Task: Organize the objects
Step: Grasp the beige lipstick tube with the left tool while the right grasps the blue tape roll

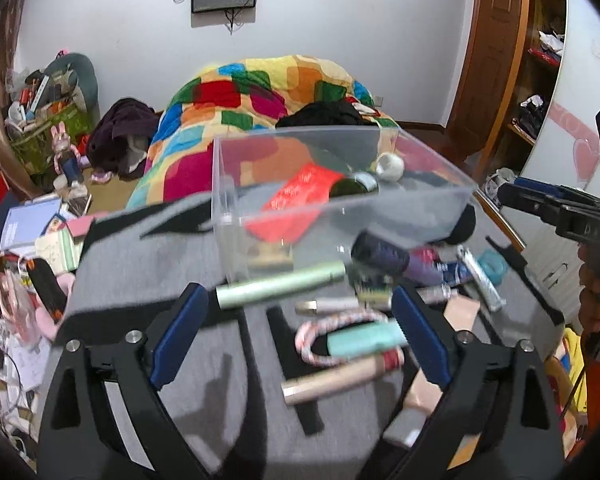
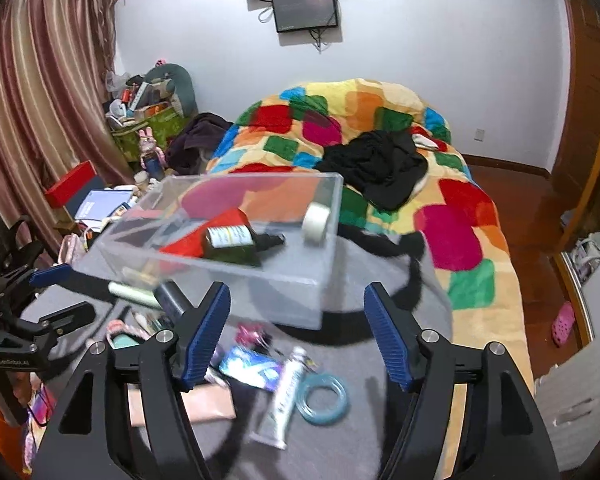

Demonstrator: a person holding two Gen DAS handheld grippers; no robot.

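**Claws empty, sorting partly done**

Left claw (image 1: 300, 312) hangs wide apart over the grey table (image 1: 140, 280), nothing between its blue pads. Right claw (image 2: 298, 328) also stands released, gripping nothing; it hovers just short of the clear box (image 2: 220, 264).

Inside the box, as far as visible: 1 dark green bottle (image 2: 232, 242), 1 white tape roll (image 2: 316, 224), 1 red packet (image 2: 188, 244). A small item near the box's near corner is too blurred to name.

Left outside, on the table in front of the box:
- pale green tube (image 1: 280, 288), touching or just beside the box wall
- dark cylinder (image 1: 380, 254)
- mint-coloured tube (image 1: 364, 342) with a red-and-white cord (image 1: 320, 332) looped around it
- gold-capped beige tube (image 1: 340, 380)
- white tube (image 2: 284, 396) lying against a teal ring (image 2: 324, 396)
- blue packet (image 2: 252, 366)
- a pink flat piece (image 2: 204, 404)

Judgement: about a third gathered, most loose things not yet boxed. Both claws look free to pick the next item; the pale green tube sits nearest the left one.
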